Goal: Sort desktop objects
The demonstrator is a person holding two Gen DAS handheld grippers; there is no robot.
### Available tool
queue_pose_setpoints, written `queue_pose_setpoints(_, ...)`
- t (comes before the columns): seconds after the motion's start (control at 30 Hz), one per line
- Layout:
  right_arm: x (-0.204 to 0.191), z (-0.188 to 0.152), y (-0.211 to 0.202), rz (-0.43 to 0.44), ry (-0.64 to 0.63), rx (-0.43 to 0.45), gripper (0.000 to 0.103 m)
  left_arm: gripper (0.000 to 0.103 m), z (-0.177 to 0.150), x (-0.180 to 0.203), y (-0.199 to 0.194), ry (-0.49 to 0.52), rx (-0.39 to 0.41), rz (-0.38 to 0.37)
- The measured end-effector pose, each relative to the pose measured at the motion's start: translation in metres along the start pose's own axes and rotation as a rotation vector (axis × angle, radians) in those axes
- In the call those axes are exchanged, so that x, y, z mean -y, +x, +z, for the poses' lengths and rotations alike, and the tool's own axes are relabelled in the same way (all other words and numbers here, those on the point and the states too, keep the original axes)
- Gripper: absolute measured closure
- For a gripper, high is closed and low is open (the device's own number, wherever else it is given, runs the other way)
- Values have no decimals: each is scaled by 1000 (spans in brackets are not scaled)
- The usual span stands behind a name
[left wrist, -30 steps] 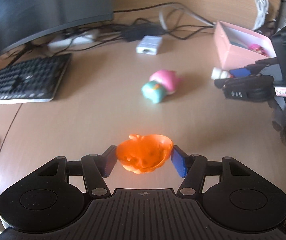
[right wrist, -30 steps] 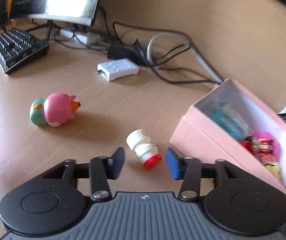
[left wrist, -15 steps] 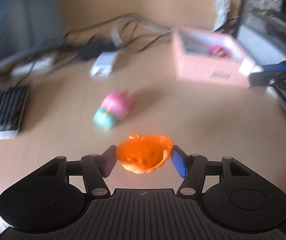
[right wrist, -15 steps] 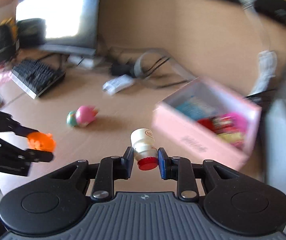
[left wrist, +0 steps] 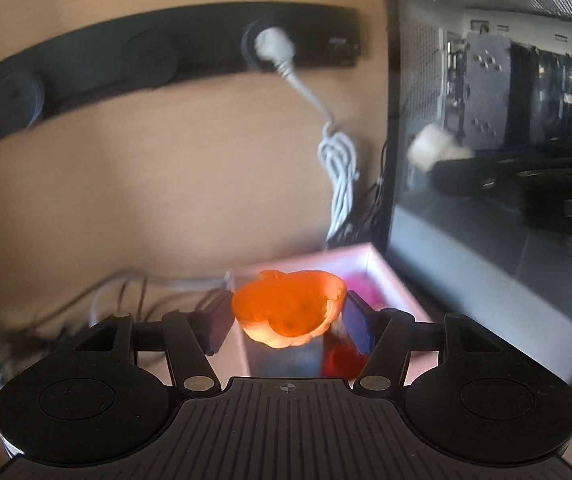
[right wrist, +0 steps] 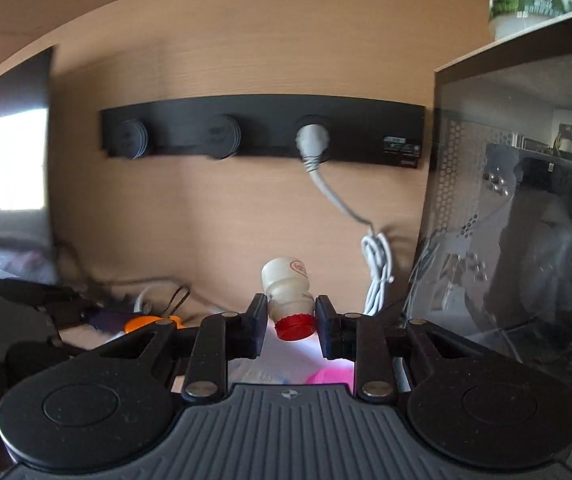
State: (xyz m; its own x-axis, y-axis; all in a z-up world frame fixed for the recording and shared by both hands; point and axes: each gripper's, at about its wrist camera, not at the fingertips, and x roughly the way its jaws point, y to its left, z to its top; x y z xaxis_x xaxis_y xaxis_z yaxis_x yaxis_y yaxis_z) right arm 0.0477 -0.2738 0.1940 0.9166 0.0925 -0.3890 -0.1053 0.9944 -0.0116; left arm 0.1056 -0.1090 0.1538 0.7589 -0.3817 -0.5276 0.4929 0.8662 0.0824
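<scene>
Fingers of my left gripper point(left wrist: 288, 316) pinch the orange toy point(left wrist: 288, 312) above the pink box point(left wrist: 306, 264); right gripper point(right wrist: 290, 320) clamps the small white bottle point(right wrist: 288, 298), red cap toward me; coiled white cable point(right wrist: 376, 272) at one o'clock.

Both views are lit by warm daylight. In the right wrist view a blown-out white patch sits at 9 o'clock, with no detail inside it. The orange toy point(left wrist: 289, 309) glows translucent, brightest on its underside. The glass side panel point(left wrist: 498, 184) carries pale reflections (interior detail stays legible). Motion blur smears the left wrist view: the power strip point(left wrist: 157, 68), the white cable point(left wrist: 338, 168) and the pink box point(left wrist: 306, 262) are soft-edged. Fisheye distortion bows straight edges toward the rim. The left gripper point(left wrist: 289, 322) body stays sharp at 6 o'clock.
</scene>
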Motion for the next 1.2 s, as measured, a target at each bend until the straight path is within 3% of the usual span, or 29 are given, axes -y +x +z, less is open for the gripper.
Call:
queue_pose_setpoints(0.03, 3, 5, 13, -13, 17, 0, 78, 37, 7, 1, 11, 7, 9, -2)
queue_pose_setpoints(0.07, 6, 6, 21, -23, 32, -3, 77, 26, 10, 1, 20, 12, 16, 1)
queue_pose_setpoints(0.1, 10, 9, 35, -34, 54, -12, 69, 11, 12, 0, 29, 16, 15, 5)
queue_pose_setpoints(0.13, 12, 10, 45, -38, 70, -28, 54, 8, 12, -1, 38, 18, 10, 3)
queue_pose_setpoints(0.2, 18, 6, 57, -62, 100, -41, 44, 8, 7, -5, 49, 21, -15, -4)
queue_pose_setpoints(0.33, 19, -13, 67, -68, 89, -80, 35, 7, -29, -21, 53, -23, -100, -5)
queue_pose_setpoints(0.43, 16, -30, 74, -64, 92, -131, 33, 7, -63, -42, 46, -91, -178, 32)
queue_pose_setpoints(0.57, -2, -55, 79, -22, 60, -184, 18, 6, -107, -82, 20, -192, -231, 126)
queue_pose_setpoints(0.67, -40, -79, 87, 81, -33, -248, 16, 5, -143, -122, -5, -303, -280, 243)
queue_pose_setpoints(0.73, -74, -98, 94, 195, -83, -309, 16, 5, -162, -148, -23, -362, -317, 336)
queue_pose_setpoints(0.83, -132, -123, 101, 375, -171, -358, 16, 5, -174, -185, -46, -421, -327, 478)
queue_pose_setpoints(0.9, -172, -135, 110, 474, -235, -382, 16, 5, -180, -204, -59, -469, -314, 527)
queue_pose_setpoints(1.07, -234, -157, 135, 570, -368, -430, 16, 3, -183, -226, -67, -520, -299, 571)
queue_pose_setpoints(1.1, -239, -160, 140, 576, -384, -434, 19, 3, -183, -227, -64, -518, -301, 556)
queue_pose_setpoints(1.13, -242, -162, 142, 580, -396, -440, 31, 3, -183, -226, -61, -510, -302, 535)
queue_pose_setpoints(1.2, -239, -162, 148, 586, -397, -461, 31, 3, -176, -222, -47, -473, -298, 482)
